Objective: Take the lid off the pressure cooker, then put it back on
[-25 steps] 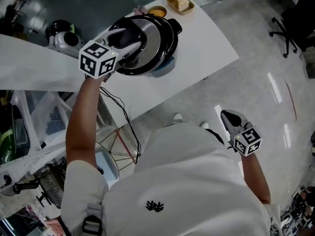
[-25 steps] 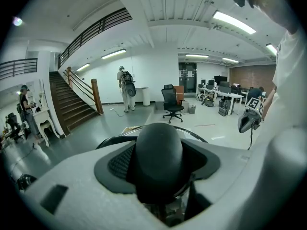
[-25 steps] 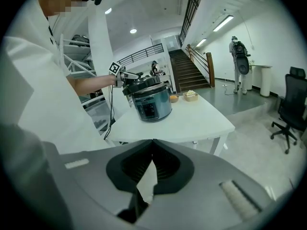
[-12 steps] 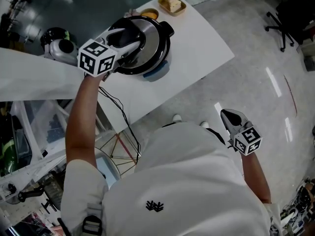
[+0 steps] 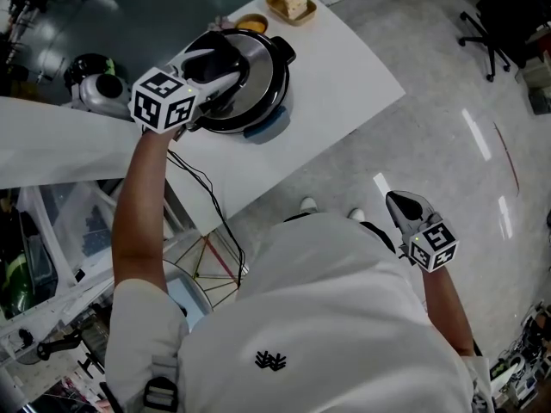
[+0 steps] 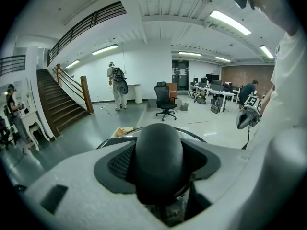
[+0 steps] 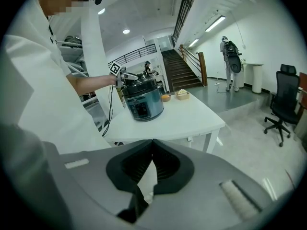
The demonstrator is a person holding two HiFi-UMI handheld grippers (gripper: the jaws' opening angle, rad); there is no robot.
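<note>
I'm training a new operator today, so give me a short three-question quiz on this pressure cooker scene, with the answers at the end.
1. What does the left gripper clamp between its fingers? A: the lid knob; B: a spoon; C: nothing.
2. How many food dishes stand on the table beyond the pressure cooker?
3. True or false: the right gripper hangs over the table.

Key: 1 A. 2 Two. 3 False: it hangs at the person's side over the floor, fingers together and empty.
</note>
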